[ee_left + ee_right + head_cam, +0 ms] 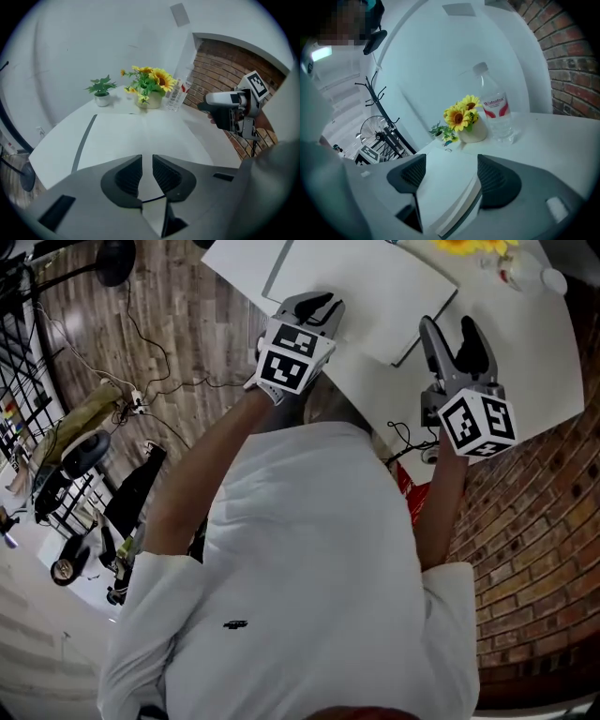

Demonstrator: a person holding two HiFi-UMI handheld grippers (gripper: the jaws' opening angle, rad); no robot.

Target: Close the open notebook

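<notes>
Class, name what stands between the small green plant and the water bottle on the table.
A pot of sunflowers, shown in the left gripper view.

The only lettered print is on the clear plastic water bottle (496, 105), which stands by the far edge of the white tabletop (562, 136). Its white and red label band carries one short dark word, too blurred in the right gripper view to spell out. In the left gripper view the label shows only as a red fleck. The cubes on the left gripper (314, 304) and the right gripper (448, 329) bear black-and-white square code markers, without letters or digits. A small dark mark on the person's white shirt (309, 568) is too small to read.
</notes>
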